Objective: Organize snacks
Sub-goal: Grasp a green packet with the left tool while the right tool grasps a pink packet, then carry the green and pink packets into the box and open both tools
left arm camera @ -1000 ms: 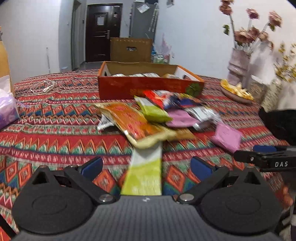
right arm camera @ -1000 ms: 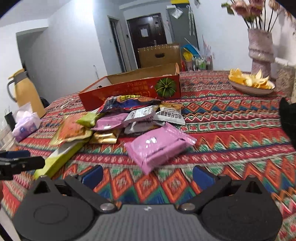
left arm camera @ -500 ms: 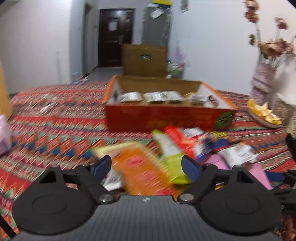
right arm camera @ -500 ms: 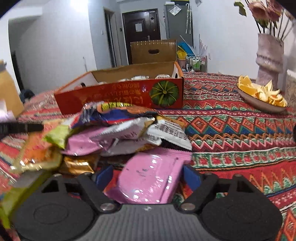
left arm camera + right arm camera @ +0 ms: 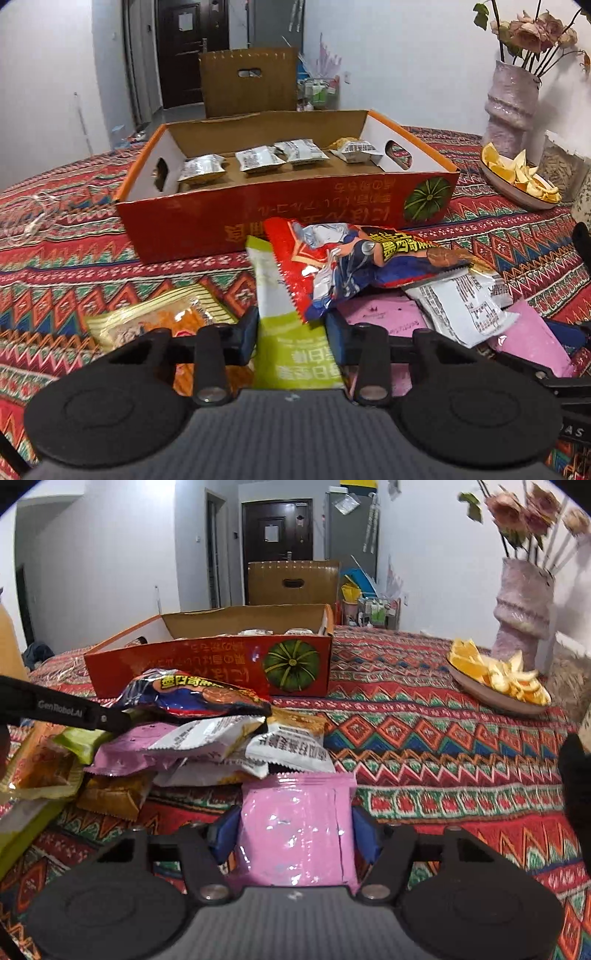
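Loose snack packets lie heaped on the patterned tablecloth in front of an open orange box [image 5: 258,218] that holds several small silver packets [image 5: 258,158]. My left gripper [image 5: 291,332] is closing, and its blue pads touch both edges of a green packet [image 5: 280,295] whose far end lies under a red and blue bag [image 5: 354,258]. My right gripper [image 5: 295,830] is closing too, its pads against the sides of a pink packet [image 5: 295,812] at the pile's near right edge. White packets [image 5: 288,749] overlap that packet's far end.
A plate of orange peel [image 5: 495,679] and a vase of dried flowers [image 5: 521,605] stand at the right. An orange-yellow packet [image 5: 159,314] lies left of the green one. A white cable [image 5: 33,218] lies at the far left. A cardboard box [image 5: 247,81] stands behind the table.
Both grippers have moved forward to the pile and narrowed their jaws. The left now has the green packet between its pads, the right the pink packet.
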Demonstrator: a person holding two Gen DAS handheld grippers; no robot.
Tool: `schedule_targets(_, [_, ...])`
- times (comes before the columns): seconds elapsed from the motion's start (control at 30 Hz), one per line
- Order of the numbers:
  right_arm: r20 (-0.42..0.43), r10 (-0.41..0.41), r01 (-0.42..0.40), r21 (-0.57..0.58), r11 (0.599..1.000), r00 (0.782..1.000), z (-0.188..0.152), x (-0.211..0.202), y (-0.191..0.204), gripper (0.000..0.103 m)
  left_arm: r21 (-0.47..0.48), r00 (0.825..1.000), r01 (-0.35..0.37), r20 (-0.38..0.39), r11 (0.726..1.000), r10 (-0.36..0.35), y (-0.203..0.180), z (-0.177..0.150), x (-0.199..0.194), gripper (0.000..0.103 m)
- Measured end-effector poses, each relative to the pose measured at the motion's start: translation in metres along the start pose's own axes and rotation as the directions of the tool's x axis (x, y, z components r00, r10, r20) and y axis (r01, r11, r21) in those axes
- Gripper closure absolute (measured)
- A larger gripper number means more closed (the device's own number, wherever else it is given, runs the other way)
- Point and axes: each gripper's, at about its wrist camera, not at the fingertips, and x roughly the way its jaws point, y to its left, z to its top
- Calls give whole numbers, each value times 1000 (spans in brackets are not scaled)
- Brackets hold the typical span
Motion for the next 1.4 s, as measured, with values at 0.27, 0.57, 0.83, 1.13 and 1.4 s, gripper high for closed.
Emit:
schedule_targets(0.27, [2, 71, -71, 4, 997, 997, -31, -43, 3, 42, -66, 998, 6, 63, 998, -2, 1, -59, -95, 66])
schedule_targets(0.57, [-5, 105, -105, -49, 993, 994, -78, -99, 23, 41, -8, 998, 56, 8, 998, -56, -45, -139, -160, 65])
schedule_targets(0.83, [15, 118, -117, -42, 992, 993, -83, -113, 21, 35, 22, 998, 64, 9, 998, -64, -60, -147, -143, 42])
schedule_targets(1.13, [19, 135, -135, -2, 991, 991, -90, -113, 14, 42, 11, 999, 35, 9, 999, -35, -61, -146, -132, 67])
schedule_targets(1.4, [36, 134, -134, 15, 991, 990, -76, -113, 9, 42, -24, 995, 59, 79, 998, -57, -49, -126, -152, 68])
